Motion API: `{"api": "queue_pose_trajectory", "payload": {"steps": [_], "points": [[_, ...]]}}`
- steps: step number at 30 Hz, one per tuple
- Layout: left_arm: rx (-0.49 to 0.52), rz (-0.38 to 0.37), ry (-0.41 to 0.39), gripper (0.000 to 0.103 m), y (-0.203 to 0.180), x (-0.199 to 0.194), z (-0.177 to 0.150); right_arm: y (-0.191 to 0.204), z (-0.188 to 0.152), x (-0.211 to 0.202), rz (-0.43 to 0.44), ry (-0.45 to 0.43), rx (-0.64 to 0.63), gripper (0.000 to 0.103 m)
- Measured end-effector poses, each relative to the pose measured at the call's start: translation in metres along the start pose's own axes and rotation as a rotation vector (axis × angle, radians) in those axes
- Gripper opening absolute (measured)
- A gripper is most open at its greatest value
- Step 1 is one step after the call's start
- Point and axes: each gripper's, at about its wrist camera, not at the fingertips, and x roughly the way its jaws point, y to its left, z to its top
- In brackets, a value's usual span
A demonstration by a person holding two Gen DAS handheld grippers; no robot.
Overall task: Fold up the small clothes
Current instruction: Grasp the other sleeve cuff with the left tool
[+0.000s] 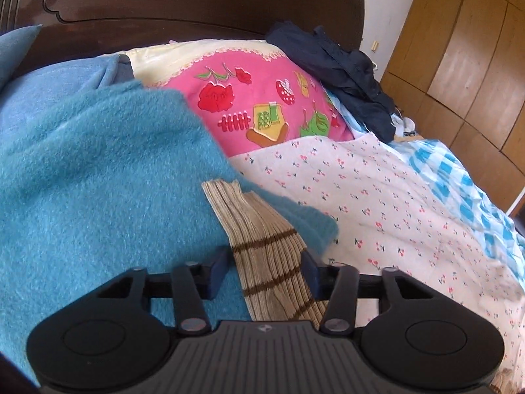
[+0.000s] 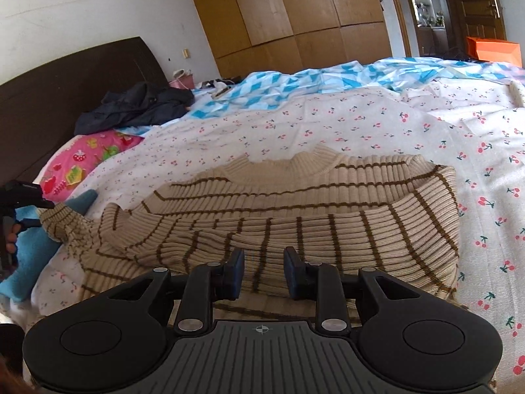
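Clearly the sleeve is the step in hand: the left gripper has its jaws apart on either side of the sleeve, the pads close to the knit but not visibly pinching it, so it should shut squarely across the ribs near the cuff before lifting, or the stretchy fabric will likely slip out. The sleeve lies partly under a corner of the blue blanket, so I would draw it out low and towards the body of the sweater rather than straight up — that should keep the blanket from dragging along. The right gripper hovers with jaws apart over the near hem, holding nothing; pressing there would likely anchor the garment while the sleeve is carried across. The sweater is a beige ribbed knit with thin brown stripes, spread on the cherry-print sheet in the middle of the bed, collar away from the right camera, one side already turned over so the stripes run crosswise along the near edge. It looks soft, thick and a bit rumpled towards the left, where the sleeve trails off to the blanket — smoothing that bunch first would give a flatter fold
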Motion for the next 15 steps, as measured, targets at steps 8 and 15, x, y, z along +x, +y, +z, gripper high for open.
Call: {"api": "queue_pose_trajectory", "payload": {"steps": [8,15], "points": [[0.096,-0.149,0.007,0.014,-0.035,-0.023,0.005,-0.004,0.005,-0.009,0.030,-0.017,0.062,0.027],[0.217,-0.604,0.075,0.012,-0.140,-0.106,-0.018,-0.040,0.018,-0.031,-0.015,-0.097,0.220,0.027]]}}
